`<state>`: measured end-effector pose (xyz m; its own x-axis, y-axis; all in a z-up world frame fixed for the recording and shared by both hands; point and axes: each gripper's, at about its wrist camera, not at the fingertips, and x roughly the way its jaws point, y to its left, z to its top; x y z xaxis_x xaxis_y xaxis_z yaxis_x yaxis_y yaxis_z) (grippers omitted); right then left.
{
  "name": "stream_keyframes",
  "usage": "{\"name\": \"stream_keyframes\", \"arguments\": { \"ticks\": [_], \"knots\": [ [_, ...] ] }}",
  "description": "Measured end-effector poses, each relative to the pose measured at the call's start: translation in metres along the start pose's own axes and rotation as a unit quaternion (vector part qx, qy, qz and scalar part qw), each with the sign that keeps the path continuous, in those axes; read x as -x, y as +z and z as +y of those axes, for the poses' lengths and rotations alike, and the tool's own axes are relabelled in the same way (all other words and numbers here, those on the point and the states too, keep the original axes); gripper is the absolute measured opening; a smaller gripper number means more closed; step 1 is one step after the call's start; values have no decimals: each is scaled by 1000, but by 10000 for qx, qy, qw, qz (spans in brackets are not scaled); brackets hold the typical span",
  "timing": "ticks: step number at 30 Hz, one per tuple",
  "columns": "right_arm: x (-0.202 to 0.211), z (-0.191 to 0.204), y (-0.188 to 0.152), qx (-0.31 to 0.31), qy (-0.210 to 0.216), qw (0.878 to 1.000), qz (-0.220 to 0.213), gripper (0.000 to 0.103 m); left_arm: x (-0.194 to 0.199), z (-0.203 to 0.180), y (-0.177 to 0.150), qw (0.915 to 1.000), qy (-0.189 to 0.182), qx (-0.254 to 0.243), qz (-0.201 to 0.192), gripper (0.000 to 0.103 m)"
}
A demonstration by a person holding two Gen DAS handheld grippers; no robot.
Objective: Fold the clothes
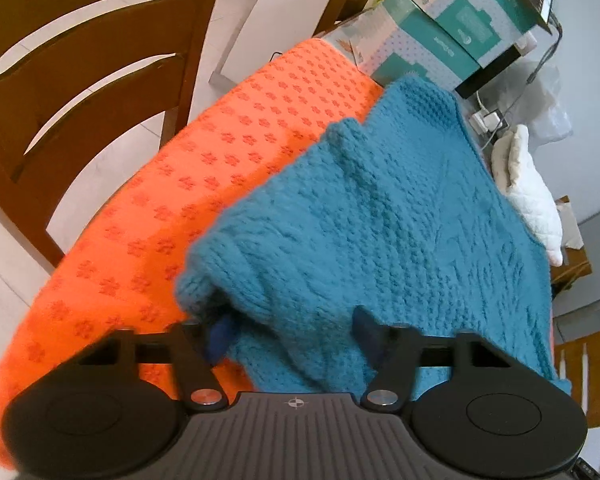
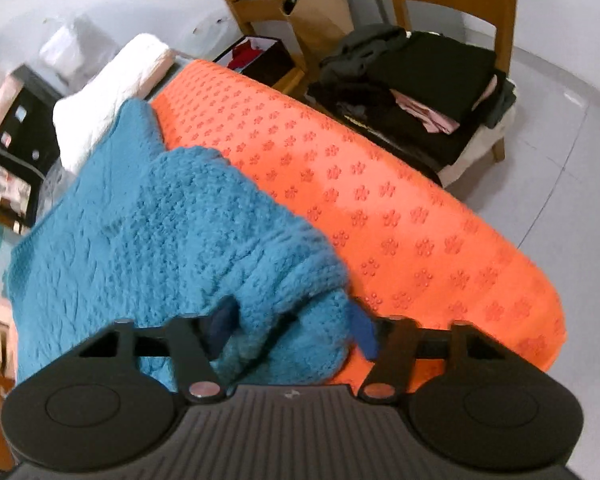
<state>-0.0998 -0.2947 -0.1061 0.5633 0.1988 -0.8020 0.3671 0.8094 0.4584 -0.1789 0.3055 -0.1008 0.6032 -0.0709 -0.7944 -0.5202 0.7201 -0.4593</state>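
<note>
On the orange mat [image 1: 148,184] lies the teal knitted sweater [image 1: 400,216], its near edge lifted. The left gripper [image 1: 290,334] and the right gripper [image 2: 288,328] each have the fingers spread wide, with thick knit bunched between them (whether pinched, I cannot tell).

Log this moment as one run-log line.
step: folding | left gripper: knit between fingers, grip unclear | right gripper: same | item: teal knit sweater | surface: orange mat | state: near edge lifted
</note>
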Motion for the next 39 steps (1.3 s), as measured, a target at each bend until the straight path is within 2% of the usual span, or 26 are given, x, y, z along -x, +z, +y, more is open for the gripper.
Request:
{"name": "stream_keyframes", "arguments": {
  "ticks": [1, 2, 4, 8, 10, 13, 16, 17, 18, 19, 21, 24, 27, 33, 39],
  "knots": [
    [3, 3, -1, 1, -4, 10000, -55, 30, 0, -3, 0, 10000, 8, -55, -32, 21],
    [6, 6, -2, 2, -8, 9999, -110, 22, 3, -7, 2, 9999, 29, -99, -81, 16],
    [18, 14, -3, 48, -51, 9997, -228, 17, 18, -15, 11, 9996, 105, -150, -230, 14],
    [67, 28, -1, 156, -120, 9991, -384, 16, 50, -31, 30, 9980, 273, -253, -512, 14],
    [81, 28, -2, 206, -156, 9992, -290, 16, 59, -28, 38, 9976, 416, -265, -478, 14],
    [66, 24, -8, 360, -304, 9988, -158, 18, 48, -18, 39, 9981, 506, -212, -267, 16],
    [37, 22, -12, 654, -795, 9947, 79, 26, 18, -2, 26, 9987, 337, 335, 185, 24],
    [36, 27, -12, 831, -864, 9927, 100, 32, 11, 1, 20, 9983, 329, 411, 245, 29],
    [39, 35, -13, 1046, -877, 9906, 91, 37, 9, 1, 16, 9983, 305, 421, 255, 32],
    [42, 43, -14, 1261, -890, 9880, 81, 38, 9, 2, 13, 9985, 262, 427, 229, 35],
    [48, 58, -15, 1688, -915, 9814, 61, 49, 13, 2, 7, 9989, 134, 430, 142, 53],
    [58, 81, -17, 2323, -949, 9680, 32, 53, 18, 2, 2, 9993, 47, 367, 77, 57],
    [58, 113, -18, 2788, -489, 9588, 235, 53, 21, 4, 2, 9991, 0, 425, 31, 57],
    [42, 176, -30, 3344, 477, 9389, 652, 53, 30, 6, 7, 9990, -112, 423, -92, 57],
    [13, 230, -55, 3606, 1277, 9159, 1212, 53, 40, 13, 9, 9986, -122, 434, -260, 58]
  ]
}}
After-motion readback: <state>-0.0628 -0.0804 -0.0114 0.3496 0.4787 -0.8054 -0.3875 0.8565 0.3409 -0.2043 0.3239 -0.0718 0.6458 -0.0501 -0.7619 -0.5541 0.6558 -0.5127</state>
